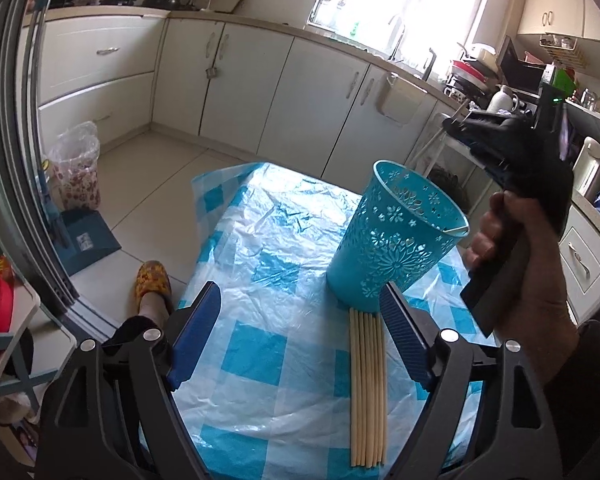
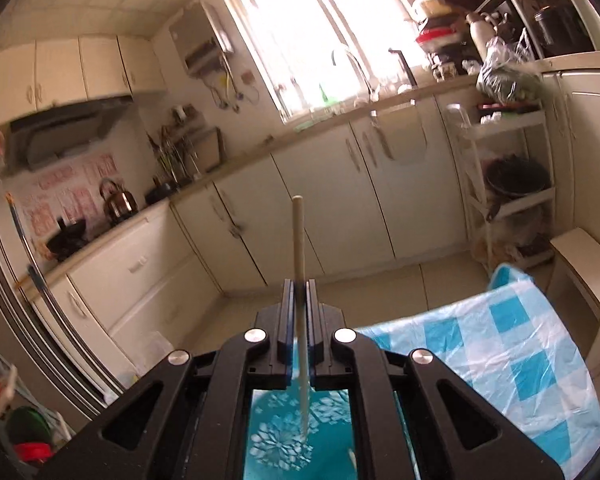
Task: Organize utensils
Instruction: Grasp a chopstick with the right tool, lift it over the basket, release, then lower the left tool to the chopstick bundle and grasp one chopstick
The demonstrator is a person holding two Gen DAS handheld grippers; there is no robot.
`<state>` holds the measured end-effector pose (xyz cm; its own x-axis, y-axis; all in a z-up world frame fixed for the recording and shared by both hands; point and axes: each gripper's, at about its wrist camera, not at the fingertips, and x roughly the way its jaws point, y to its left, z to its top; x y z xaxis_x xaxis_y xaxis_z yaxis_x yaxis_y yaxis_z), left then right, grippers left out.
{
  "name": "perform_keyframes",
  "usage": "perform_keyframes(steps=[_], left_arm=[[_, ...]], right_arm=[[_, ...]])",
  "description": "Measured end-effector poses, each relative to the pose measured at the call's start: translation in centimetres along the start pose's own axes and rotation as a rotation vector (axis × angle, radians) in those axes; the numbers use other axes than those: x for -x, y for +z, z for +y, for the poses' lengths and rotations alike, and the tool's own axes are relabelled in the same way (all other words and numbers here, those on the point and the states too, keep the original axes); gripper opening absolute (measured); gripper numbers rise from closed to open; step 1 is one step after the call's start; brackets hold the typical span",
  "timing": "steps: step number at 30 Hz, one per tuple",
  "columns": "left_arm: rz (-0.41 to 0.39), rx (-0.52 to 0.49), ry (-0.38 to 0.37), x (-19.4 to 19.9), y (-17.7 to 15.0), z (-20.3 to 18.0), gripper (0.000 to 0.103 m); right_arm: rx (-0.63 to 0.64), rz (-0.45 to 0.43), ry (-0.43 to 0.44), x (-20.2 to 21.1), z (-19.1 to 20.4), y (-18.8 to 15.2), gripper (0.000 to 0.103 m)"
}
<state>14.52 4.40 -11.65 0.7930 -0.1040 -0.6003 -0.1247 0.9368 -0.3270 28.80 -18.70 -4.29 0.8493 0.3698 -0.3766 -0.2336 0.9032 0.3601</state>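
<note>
- Spread wide and holding nothing, the left gripper (image 1: 300, 320) was hung low over the checkered tablecloth (image 1: 260, 272).
- Loose chopsticks (image 1: 367, 388) were laid in a row just inside its right finger, touching the teal cup (image 1: 392, 240).
- One chopstick (image 2: 299, 240) was pinched upright in the clamped right gripper (image 2: 299, 294), right above the cup.

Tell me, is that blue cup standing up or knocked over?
Standing upright. The blue cup rests on its base on the checked tablecloth, open mouth up, just beyond the row of chopsticks; any lean looks like fisheye distortion.
</note>
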Motion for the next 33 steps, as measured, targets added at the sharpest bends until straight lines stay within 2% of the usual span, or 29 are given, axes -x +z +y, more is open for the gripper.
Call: perform_keyframes(steps=[2,4,7,10,12,15,16,18,20,21,23,27,33], left_arm=[[0.004,0.008,0.001,-0.3,0.1,0.3,0.078],[0.009,0.019,0.0,-0.4,0.2,0.4,0.078],[0.008,0.026,-0.002,-0.4,0.2,0.5,0.078],[0.004,0.023,0.003,-0.1,0.2,0.5,0.078],[0.003,0.028,0.007,0.0,0.1,0.6,0.079],[0.006,0.042,0.016,0.1,-0.1,0.9,0.081],[0.008,0.046,0.017,0.1,-0.2,0.9,0.082],[0.014,0.048,0.016,0.0,-0.4,0.9,0.082],[0.027,0.044,0.018,-0.1,-0.6,0.7,0.083],[0.035,0.039,0.017,-0.1,-0.8,0.6,0.083],[0.045,0.025,0.015,-0.1,-1.1,0.3,0.083],[0.049,0.008,0.023,0.3,-1.6,0.2,0.083],[0.069,0.02,0.036,-0.4,-1.7,0.9,0.084]], right_arm=[[0.027,0.031,0.003,0.0,0.0,-0.6,0.007],[0.046,0.078,0.012,-0.1,0.4,-1.2,0.011],[0.051,0.094,0.019,0.9,0.0,-1.1,0.017],[0.022,0.03,0.039,4.7,-0.4,-0.4,0.018],[0.014,-0.034,0.038,8.4,-0.6,-0.2,0.023],[0.008,-0.063,0.006,12.9,-1.1,-2.1,0.028],[0.009,-0.046,-0.012,13.6,-1.3,-3.3,0.028],[0.026,0.063,-0.052,13.6,-1.8,-7.2,0.028],[0.033,0.21,-0.081,11.7,-2.5,-10.8,0.027],[0.01,0.314,-0.078,10.0,-3.1,-13.1,0.022],[-0.005,0.423,-0.095,7.2,-3.8,-15.9,0.017],[-0.02,0.486,-0.129,3.9,-4.4,-17.6,0.016],[0.035,0.503,-0.166,2.6,-3.6,-18.4,0.015]])
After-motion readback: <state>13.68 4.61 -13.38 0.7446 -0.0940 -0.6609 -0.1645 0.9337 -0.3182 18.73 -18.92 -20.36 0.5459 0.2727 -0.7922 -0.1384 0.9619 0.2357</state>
